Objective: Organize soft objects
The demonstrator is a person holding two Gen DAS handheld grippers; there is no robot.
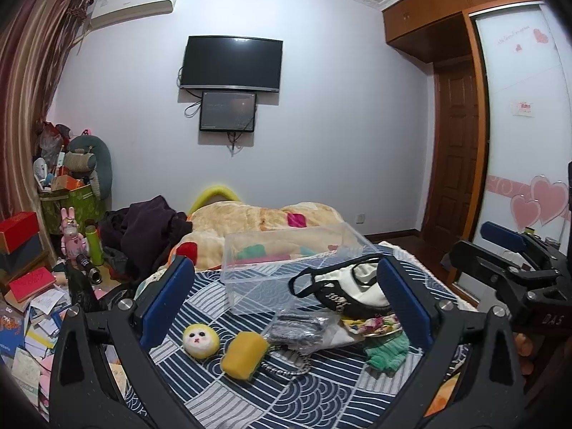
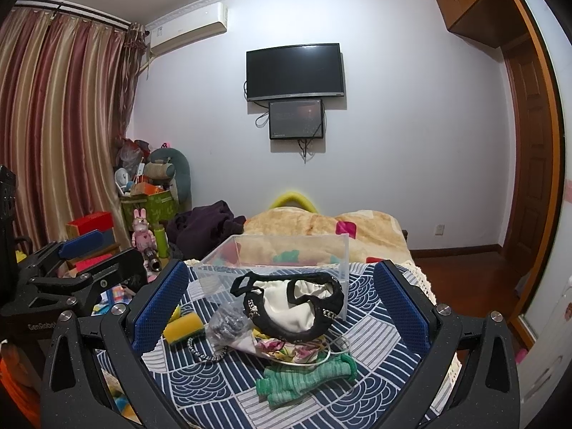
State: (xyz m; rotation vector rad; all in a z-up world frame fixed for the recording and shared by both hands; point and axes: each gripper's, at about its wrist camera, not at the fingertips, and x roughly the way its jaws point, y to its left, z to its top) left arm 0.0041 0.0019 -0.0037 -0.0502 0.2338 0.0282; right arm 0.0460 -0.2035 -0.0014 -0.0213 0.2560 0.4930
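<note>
Both grippers hover above a bed covered by a navy-and-white wave-patterned quilt (image 1: pixel 321 393), each with its blue-padded jaws spread wide and holding nothing. Framed between the fingers of the left gripper (image 1: pixel 286 300) lie a round yellow plush face with a white centre (image 1: pixel 200 340) and, just beside it, a yellow rectangular sponge (image 1: pixel 244 355); a clear plastic bag of grey fabric (image 1: pixel 304 329) sits to their right. Beyond these stands a clear plastic storage box (image 1: pixel 282 264), open at the top. A white cloth pouch with black trim and straps (image 2: pixel 291 309) rests against the front of the box, centred between the fingers of the right gripper (image 2: pixel 282 304). Nearer that gripper lie a floral-printed cloth (image 2: pixel 286 350) and a green knitted piece (image 2: pixel 304 379), touching one another. The sponge appears at the left finger of the right gripper, partly hidden. A beige fleece blanket (image 1: pixel 264 218) lies bunched behind the box.
</note>
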